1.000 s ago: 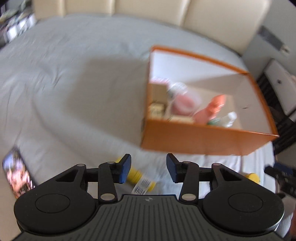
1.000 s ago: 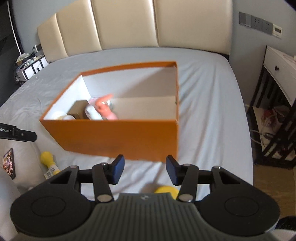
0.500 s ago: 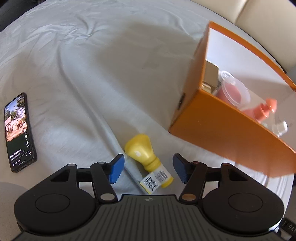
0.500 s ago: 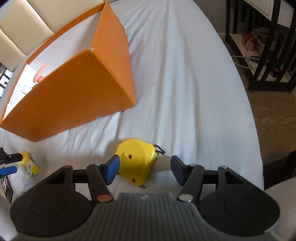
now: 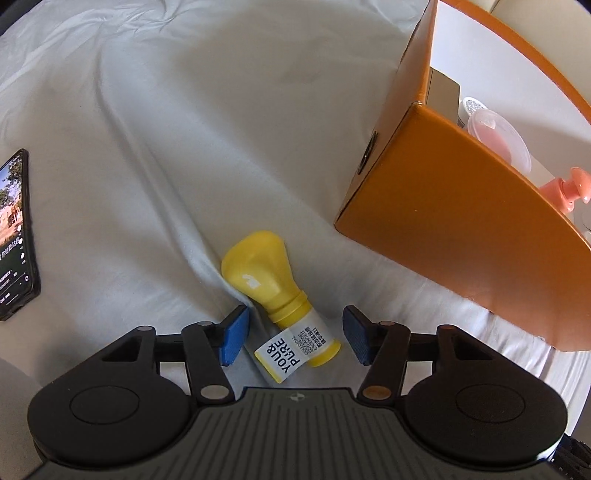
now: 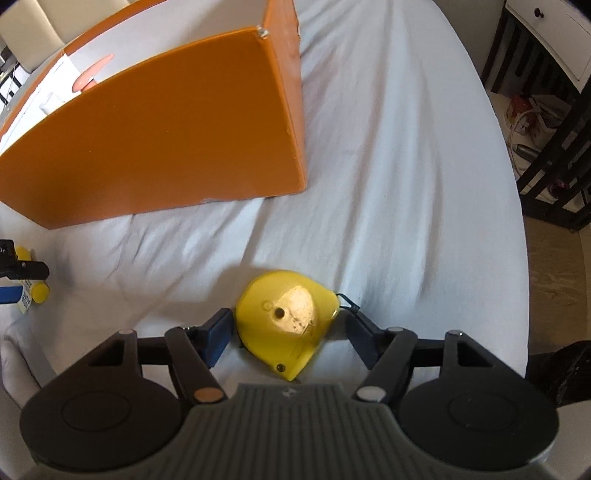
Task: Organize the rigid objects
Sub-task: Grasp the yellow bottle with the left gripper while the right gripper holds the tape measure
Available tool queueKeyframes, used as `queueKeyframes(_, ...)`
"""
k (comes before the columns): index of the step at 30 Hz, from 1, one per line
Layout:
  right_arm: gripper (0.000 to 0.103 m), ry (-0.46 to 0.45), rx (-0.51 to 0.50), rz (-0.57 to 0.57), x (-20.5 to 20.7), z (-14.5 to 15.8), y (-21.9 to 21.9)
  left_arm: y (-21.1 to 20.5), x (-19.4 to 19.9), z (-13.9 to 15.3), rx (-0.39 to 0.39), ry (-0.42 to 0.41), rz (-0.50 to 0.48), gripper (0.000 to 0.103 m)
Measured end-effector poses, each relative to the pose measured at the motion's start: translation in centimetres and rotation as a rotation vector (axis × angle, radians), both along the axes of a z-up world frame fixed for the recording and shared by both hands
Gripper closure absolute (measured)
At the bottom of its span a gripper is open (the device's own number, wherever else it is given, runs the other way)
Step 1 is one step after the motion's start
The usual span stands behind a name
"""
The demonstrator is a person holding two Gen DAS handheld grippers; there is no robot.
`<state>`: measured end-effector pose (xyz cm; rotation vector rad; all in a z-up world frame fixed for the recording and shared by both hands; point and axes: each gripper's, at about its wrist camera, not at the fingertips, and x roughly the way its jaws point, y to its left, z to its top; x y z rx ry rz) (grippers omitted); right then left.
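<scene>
A yellow bottle (image 5: 275,286) with a white label lies on the grey bedsheet, its base between the fingers of my open left gripper (image 5: 295,338). A yellow tape measure (image 6: 288,321) lies on the sheet between the fingers of my open right gripper (image 6: 286,334). An orange box (image 5: 461,221) stands just beyond, holding a pink-lidded tub (image 5: 498,136), a pink pump bottle (image 5: 569,188) and other items. The box also shows in the right wrist view (image 6: 166,136), with the bottle (image 6: 31,291) and the left gripper's tip at the left edge.
A phone (image 5: 14,236) with a lit screen lies on the sheet at the left. The bed's right edge drops to a wooden floor (image 6: 554,280), where a dark rack (image 6: 554,147) and a white nightstand (image 6: 554,33) stand.
Both grippers have dropped lower and closer to the sheet. The bottle now sits between the left fingers and the tape measure between the right fingers. Both stay open.
</scene>
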<state>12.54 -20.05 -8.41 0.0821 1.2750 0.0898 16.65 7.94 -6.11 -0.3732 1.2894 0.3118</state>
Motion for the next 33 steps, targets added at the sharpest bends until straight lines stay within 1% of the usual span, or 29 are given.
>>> queueKeyframes(1, 0.044, -0.010, -0.020, 0.004, -0.1, 0.1, 0.2, -0.1, 0.0, -0.1, 0.007, 0.005, -0.011, 0.045)
queueKeyframes(2, 0.045, -0.022, -0.027, 0.006, -0.2, 0.2, 0.3, -0.4, -0.1, 0.0, 0.020, 0.007, -0.025, 0.046)
queueKeyframes(3, 0.045, -0.036, -0.032, 0.010, -0.3, 0.3, 0.4, -0.6, -0.2, 0.1, 0.029, 0.004, -0.041, 0.050)
queueKeyframes(4, 0.045, -0.047, -0.025, 0.015, -0.4, 0.4, 0.4, -0.8, -0.4, 0.3, 0.031, 0.000, -0.060, 0.060)
queueKeyframes(6, 0.045, -0.070, 0.011, 0.015, -0.7, 0.8, 0.0, -1.2, -0.8, 0.6, 0.029, -0.014, -0.096, 0.063)
queueKeyframes(9, 0.046, -0.096, 0.089, 0.045, -1.2, 1.4, -0.2, -2.3, -1.6, 1.3, 0.017, -0.047, -0.190, 0.073)
queueKeyframes(12, 0.045, -0.108, 0.115, 0.106, -1.6, 1.8, 0.6, -4.6, -2.6, 2.3, 0.012, -0.099, -0.329, 0.075)
queueKeyframes(15, 0.046, -0.113, 0.078, 0.128, -1.8, 1.8, 1.3, -6.5, -3.9, 3.1, -0.011, -0.138, -0.456, 0.076)
queueKeyframes(18, 0.046, -0.123, 0.086, 0.116, -1.8, 1.9, 1.0, -8.2, -5.4, 4.1, -0.045, -0.171, -0.530, 0.076)
queueKeyframes(21, 0.046, -0.163, 0.099, 0.119, -2.3, 2.4, 1.0, -9.1, -6.6, 4.7, -0.109, -0.182, -0.594, 0.079)
queueKeyframes(22, 0.046, -0.172, 0.102, 0.128, -2.4, 2.5, 1.1, -10.0, -6.4, 4.5, -0.121, -0.180, -0.611, 0.084)
queueKeyframes(24, 0.046, -0.178, 0.102, 0.154, -2.6, 2.6, 1.6, -10.4, -5.9, 4.3, -0.129, -0.164, -0.619, 0.086)
queueKeyframes(27, 0.046, -0.167, 0.070, 0.188, -2.4, 2.3, 2.4, -9.7, -4.9, 3.2, -0.126, -0.158, -0.571, 0.097)
queueKeyframes(30, 0.045, -0.172, 0.043, 0.201, -2.3, 2.1, 2.7, -8.9, -4.3, 2.3, -0.140, -0.129, -0.535, 0.097)
queueKeyframes(33, 0.045, -0.162, 0.050, 0.202, -2.1, 1.9, 2.7, -8.8, -4.5, 2.3, -0.150, -0.101, -0.534, 0.091)
